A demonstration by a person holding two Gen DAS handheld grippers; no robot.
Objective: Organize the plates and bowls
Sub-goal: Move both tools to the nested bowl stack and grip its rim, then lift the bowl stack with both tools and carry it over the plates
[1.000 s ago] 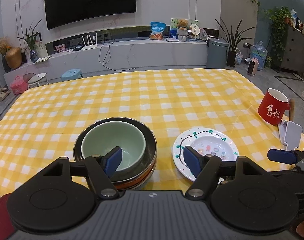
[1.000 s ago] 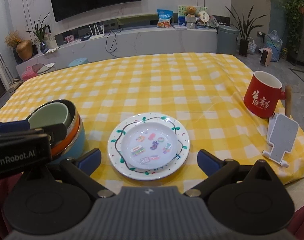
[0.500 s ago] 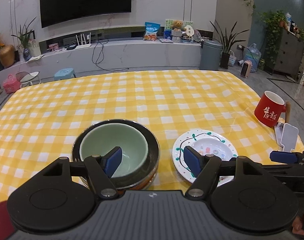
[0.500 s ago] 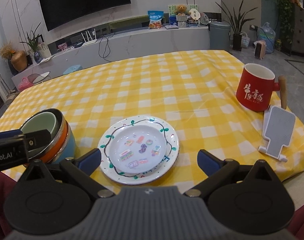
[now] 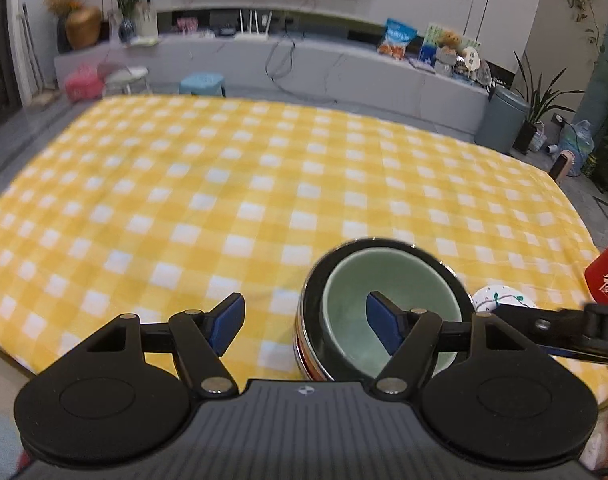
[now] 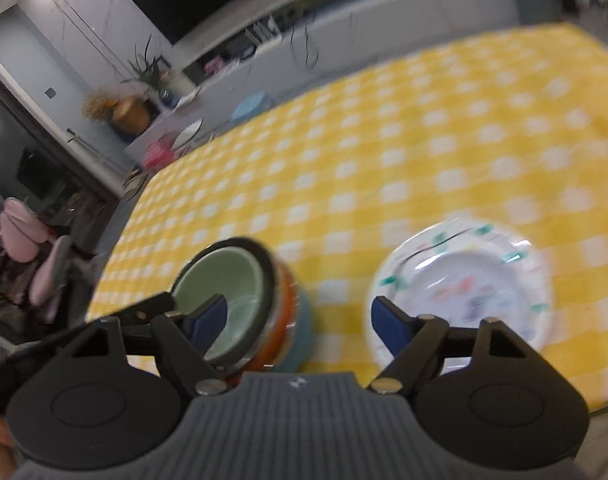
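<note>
A pale green bowl point(image 5: 375, 280) sits nested in a black-rimmed bowl on an orange and blue stack point(image 6: 292, 320), near the table's front edge. My left gripper point(image 5: 304, 326) is open. Its right finger hangs over the green bowl and its left finger over bare cloth, so the stack's left wall lies between them. My right gripper point(image 6: 300, 324) is closing, pads touching nothing. Its left finger is over the green bowl point(image 6: 224, 276) and its right finger over the rim of the white patterned plate point(image 6: 463, 288). That view is blurred.
A yellow checked tablecloth point(image 5: 224, 200) covers the table. A red mug point(image 5: 607, 280) stands at the right edge, beyond the plate point(image 5: 499, 300). The table's front edge runs just below both grippers. A TV bench, stools and plants stand behind the table.
Both grippers swung left. The bowl stack shifted from the left finger to the right finger of my left gripper. My right gripper left the plate for the stack, and its jaws narrowed.
</note>
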